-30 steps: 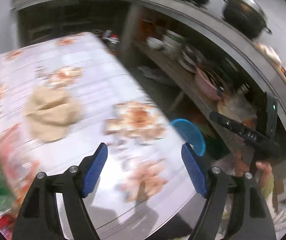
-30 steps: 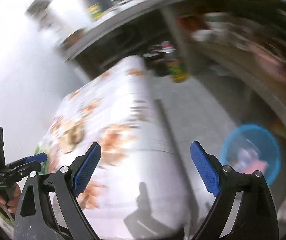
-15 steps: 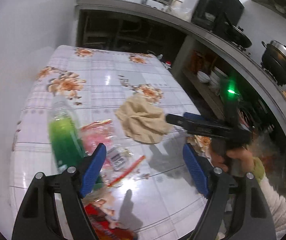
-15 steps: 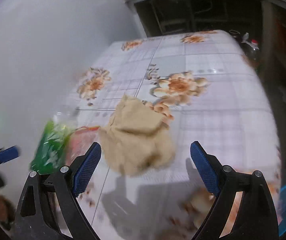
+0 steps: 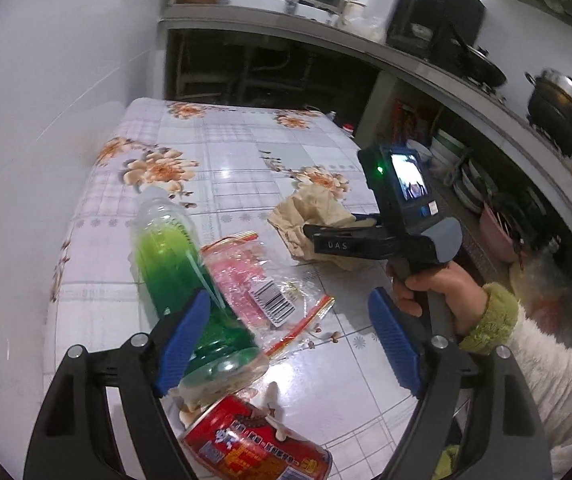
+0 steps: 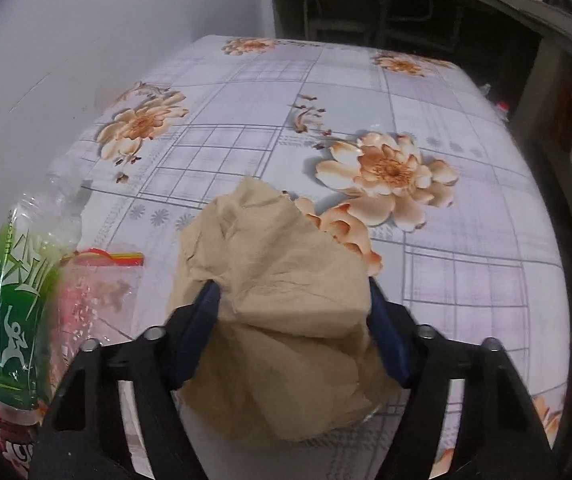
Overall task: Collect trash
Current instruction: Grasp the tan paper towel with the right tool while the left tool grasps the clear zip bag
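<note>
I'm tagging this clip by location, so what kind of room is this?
Most likely a home kitchen: a black lidded cooking pot sits on a long grey counter, stacked bowls fill the shelf beneath it, and a table with a floral plastic cover holds the trash.

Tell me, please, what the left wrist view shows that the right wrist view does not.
Only the left wrist view shows the person's hand holding the right gripper, the open left gripper and the black pot. Only the right wrist view shows the right gripper's jaws closing around the crumpled beige paper. Both show that paper, the green bottle, the pink wrapper, the red can and the floral table.
</note>
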The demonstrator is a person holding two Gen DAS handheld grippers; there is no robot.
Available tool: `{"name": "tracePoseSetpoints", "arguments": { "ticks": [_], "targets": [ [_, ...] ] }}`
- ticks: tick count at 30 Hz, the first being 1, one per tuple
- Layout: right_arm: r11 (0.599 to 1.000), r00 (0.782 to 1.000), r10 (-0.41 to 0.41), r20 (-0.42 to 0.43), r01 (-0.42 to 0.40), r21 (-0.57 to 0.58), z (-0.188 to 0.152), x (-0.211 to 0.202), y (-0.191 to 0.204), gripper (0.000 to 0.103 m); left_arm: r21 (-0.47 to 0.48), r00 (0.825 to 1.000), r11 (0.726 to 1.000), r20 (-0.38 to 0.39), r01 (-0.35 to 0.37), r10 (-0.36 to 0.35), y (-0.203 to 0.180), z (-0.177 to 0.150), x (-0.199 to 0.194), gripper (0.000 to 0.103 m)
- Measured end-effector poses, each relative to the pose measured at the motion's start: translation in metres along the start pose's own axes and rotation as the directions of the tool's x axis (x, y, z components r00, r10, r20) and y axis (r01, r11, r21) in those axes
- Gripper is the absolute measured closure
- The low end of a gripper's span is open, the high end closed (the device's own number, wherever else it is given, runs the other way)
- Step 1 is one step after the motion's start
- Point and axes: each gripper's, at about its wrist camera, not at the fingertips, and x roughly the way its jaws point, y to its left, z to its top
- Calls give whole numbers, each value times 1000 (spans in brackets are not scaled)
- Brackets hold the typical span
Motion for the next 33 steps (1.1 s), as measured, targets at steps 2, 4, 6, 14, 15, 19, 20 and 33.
{"name": "tracePoseSetpoints", "arguments": {
  "ticks": [2,4,6,14,15,19,20,33],
  "targets": [
    [1000,1000,-6,-1,6,7,-2,-3,-3,58,28,1000,1000,-16,12,-11,-5,1,6,24],
    [1000,1000,-11,-5,11,16,-5,-6,-6,71,65,999,997,-47,30,-27,-12,3,16,24],
    [1000,1000,-12,-8,12,28,-9,-9,-10,78,108,996,993,-82,37,-28,-19,6,26,24],
    [993,1000,-27,-7,27,115,-46,-35,-45,88,291,974,957,-214,-14,79,-50,8,75,24],
    [991,1000,-26,-5,26,132,-54,-40,-51,88,314,970,949,-223,-22,97,-52,7,81,24],
    [982,1000,-25,4,24,188,-82,-59,-73,88,417,941,906,-269,-79,206,-62,2,110,31],
    [980,1000,-24,8,22,200,-87,-63,-77,88,438,931,894,-281,-92,233,-64,0,116,32],
    [960,997,13,76,-34,278,-115,-78,-98,88,517,882,842,-313,-153,352,-70,-5,151,73]
  ]
}}
